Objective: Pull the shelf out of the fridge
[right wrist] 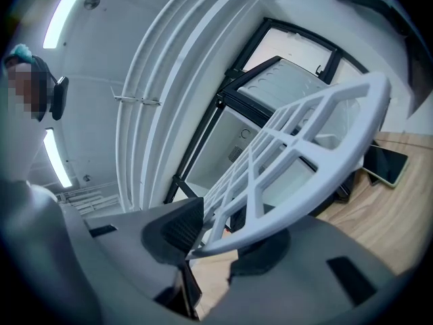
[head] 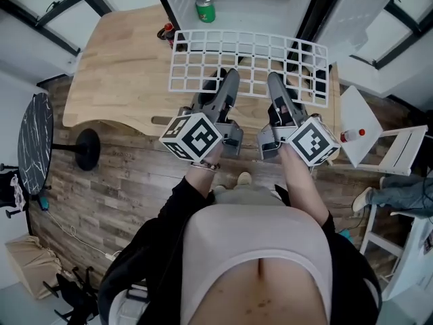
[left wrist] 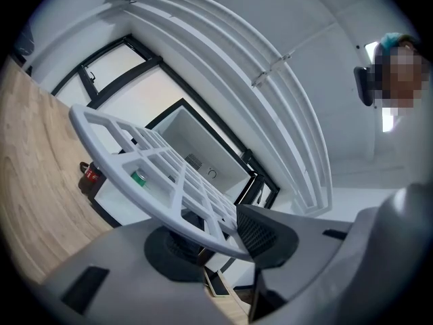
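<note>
Left gripper (head: 231,78) is clamped on the near rim of the white grid shelf (head: 250,49). In the left gripper view we see that rim pinched between its two pads. The left hand (head: 205,160) grips it from behind, and the dark-sleeved forearm runs back toward 7 o'clock.

We find little to read. The marker cubes (head: 192,136) carry black-and-white square patterns. The green can (head: 205,9), at 11 o'clock from the shelf inside the open fridge (head: 284,5), has a label too small for us to read.

The shelf lies roughly level above the wooden table (head: 115,73), in front of the fridge at 12 o'clock from both grippers. We cannot tell whether its far edge is clear of the fridge.

The right gripper (head: 275,81) is likewise closed on the shelf's near rim, just beside the left one at its 3 o'clock. Both grippers point almost level toward the fridge. The right hand (head: 295,156) holds it from behind, with the forearm trailing toward 5 o'clock.
</note>
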Available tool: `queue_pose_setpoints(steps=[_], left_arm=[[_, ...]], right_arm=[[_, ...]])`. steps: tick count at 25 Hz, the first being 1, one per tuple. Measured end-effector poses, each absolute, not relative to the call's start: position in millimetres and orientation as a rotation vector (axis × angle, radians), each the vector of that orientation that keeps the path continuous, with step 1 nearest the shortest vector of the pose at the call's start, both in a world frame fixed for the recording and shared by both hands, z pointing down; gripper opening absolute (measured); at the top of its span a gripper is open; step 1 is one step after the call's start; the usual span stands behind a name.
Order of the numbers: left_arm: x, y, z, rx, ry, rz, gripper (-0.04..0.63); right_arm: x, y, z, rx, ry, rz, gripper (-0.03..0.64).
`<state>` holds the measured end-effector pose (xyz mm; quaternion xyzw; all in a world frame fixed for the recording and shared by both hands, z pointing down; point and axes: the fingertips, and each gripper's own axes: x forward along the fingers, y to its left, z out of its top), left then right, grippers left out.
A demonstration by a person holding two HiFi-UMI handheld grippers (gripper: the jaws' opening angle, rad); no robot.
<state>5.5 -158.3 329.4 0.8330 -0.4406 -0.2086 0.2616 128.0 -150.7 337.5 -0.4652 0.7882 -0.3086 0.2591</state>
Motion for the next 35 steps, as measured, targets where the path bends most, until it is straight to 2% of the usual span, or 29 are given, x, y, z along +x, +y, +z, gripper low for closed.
queue_pose_setpoints(steps=[35], left_arm=[[-94.0, 9.7, 331.4, 2.272, -1.143, -0.556, 0.149]], right_arm=[[23.1, 20.2, 332.6, -1.248, 2.131, -0.8, 0.128]])
